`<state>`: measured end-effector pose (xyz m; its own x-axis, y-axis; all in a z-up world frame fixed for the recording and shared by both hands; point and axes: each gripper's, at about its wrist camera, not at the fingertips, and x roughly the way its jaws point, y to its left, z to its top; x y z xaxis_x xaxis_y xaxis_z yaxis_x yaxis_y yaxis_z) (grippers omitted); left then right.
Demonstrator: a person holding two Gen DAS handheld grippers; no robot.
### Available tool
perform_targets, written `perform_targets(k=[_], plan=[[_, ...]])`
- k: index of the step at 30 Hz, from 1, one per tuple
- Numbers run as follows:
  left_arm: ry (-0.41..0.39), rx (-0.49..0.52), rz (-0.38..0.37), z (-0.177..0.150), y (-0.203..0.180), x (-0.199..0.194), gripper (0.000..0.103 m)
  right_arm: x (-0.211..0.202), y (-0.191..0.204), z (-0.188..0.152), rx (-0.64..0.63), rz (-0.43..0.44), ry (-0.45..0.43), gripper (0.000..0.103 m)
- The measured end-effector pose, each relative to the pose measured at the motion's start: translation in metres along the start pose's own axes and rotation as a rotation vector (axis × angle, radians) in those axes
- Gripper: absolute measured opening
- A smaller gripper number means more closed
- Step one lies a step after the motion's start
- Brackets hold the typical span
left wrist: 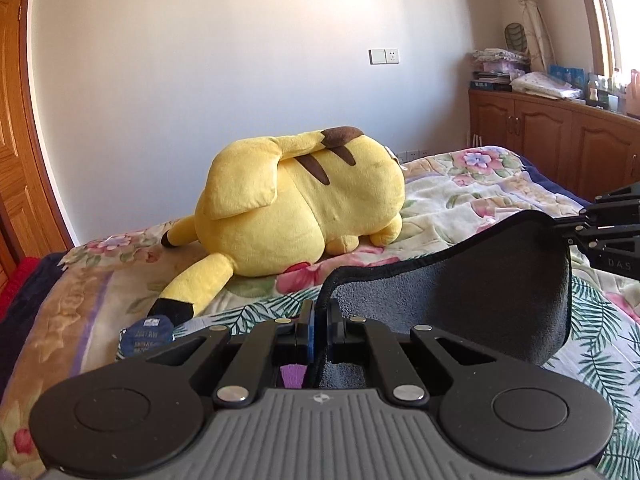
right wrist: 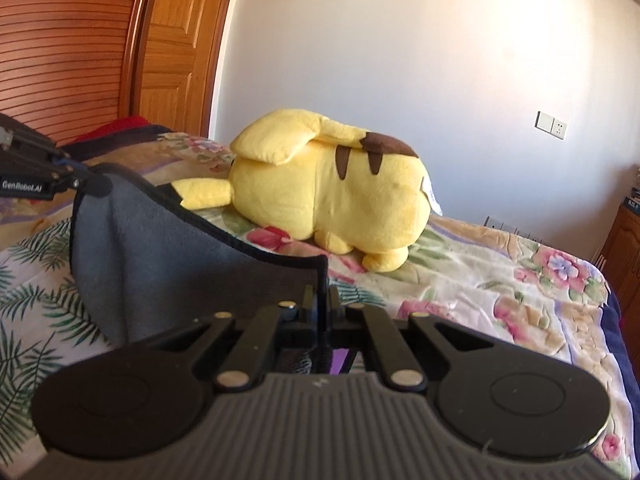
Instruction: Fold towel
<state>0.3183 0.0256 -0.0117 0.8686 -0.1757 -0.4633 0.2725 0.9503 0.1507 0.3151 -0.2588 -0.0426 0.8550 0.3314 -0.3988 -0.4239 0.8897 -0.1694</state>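
The left gripper (left wrist: 319, 312) is clenched on one corner of the towel (left wrist: 460, 292), a dark grey cloth with a black hem. In the left wrist view the hem runs up between the two closed fingers, and the towel spreads away to the right of the gripper, raised clear of the bed (left wrist: 480, 196). The far corner of the towel is pinched by the right gripper (left wrist: 560, 232), which enters at the right edge of that view. In the right wrist view the right gripper (right wrist: 320, 304) is likewise clenched on a corner of the towel (right wrist: 160, 256); the hem stands upright between its fingers, and the cloth extends to the left of the gripper. The left gripper (right wrist: 96, 184) holds the opposite corner at the left edge of that view. The towel hangs as a sagging sheet between the two grippers, its top hem dipping in a curve from one grip to the other. Its lower part drops below the grippers and is partly hidden by their bodies, so contact with the bed cannot be told. A yellow plush (left wrist: 296, 200) lies on the floral bed cover beyond the towel, apart from it. A wooden door (right wrist: 176, 40) stands behind the bed, and a cabinet (left wrist: 560, 136) stands along the wall.
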Motion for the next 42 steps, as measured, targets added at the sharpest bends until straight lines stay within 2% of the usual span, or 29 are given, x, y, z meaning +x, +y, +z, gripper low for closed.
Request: perform_targets(k=[5, 25, 34, 41, 42], plan=[[0.011, -0.039, -0.012, -0.002, 0.002, 0.017, 0.0, 0.016, -0.006, 0.001, 0.007, -0.014, -0.005, 0.004], [-0.019, -0.01, 0.111, -0.01, 0.008, 0.083, 0.0, 0.08, -0.011, -0.015, -0.051, -0.052, -0.005, 0.004], [0.049, -0.008, 0.122, -0.028, 0.014, 0.129, 0.0, 0.116, -0.013, -0.031, -0.03, -0.05, 0.042, 0.004], [0.087, -0.096, 0.124, -0.047, 0.022, 0.146, 0.0, 0.129, -0.018, -0.047, 0.023, -0.024, 0.092, 0.005], [0.096, -0.094, 0.121, -0.049, 0.02, 0.147, 0.0, 0.128, -0.019, -0.049, 0.033, -0.025, 0.092, 0.007]])
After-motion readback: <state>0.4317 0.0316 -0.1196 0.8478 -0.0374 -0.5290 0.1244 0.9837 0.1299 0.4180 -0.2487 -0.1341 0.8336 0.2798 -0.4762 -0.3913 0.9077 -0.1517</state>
